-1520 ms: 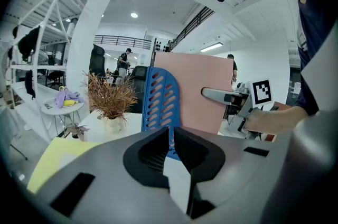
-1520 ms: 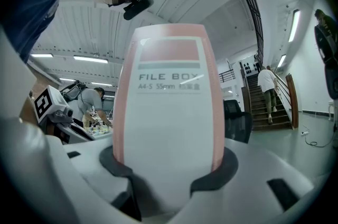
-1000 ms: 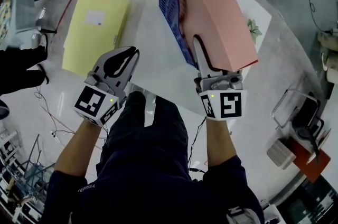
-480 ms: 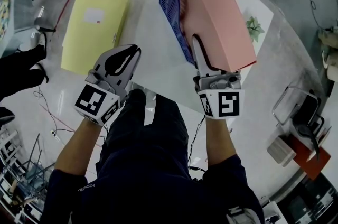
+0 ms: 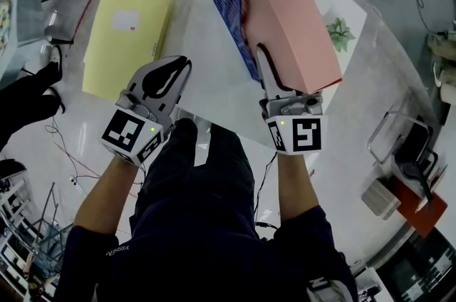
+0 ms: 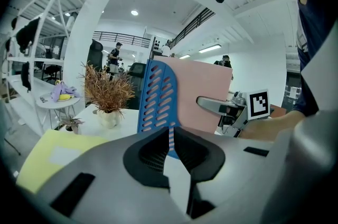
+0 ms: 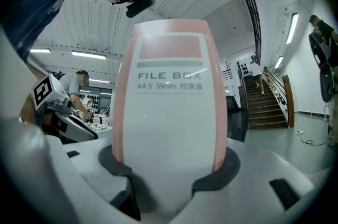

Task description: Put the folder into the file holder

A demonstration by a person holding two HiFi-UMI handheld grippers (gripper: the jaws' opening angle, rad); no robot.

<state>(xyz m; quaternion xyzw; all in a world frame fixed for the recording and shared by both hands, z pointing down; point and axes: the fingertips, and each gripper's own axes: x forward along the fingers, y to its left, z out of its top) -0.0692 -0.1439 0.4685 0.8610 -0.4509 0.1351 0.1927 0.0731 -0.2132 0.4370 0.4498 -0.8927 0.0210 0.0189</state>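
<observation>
The right gripper [image 7: 171,164] is clamped wide across the spine of the pink folder [image 5: 285,8], holding it upright against the blue file holder [image 5: 229,1] on the table [image 5: 206,62]. I cannot tell whether it is seated; release remains. The left gripper [image 5: 178,69] is closed and empty. A yellow folder [image 5: 125,37] lies flat, untouched.

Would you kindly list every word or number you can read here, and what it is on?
"FILE BOX": spine of the pink file box.
"A4-S 55mm", then characters too blurred to read: same spine.
Label on the yellow folder: too small to read.
</observation>
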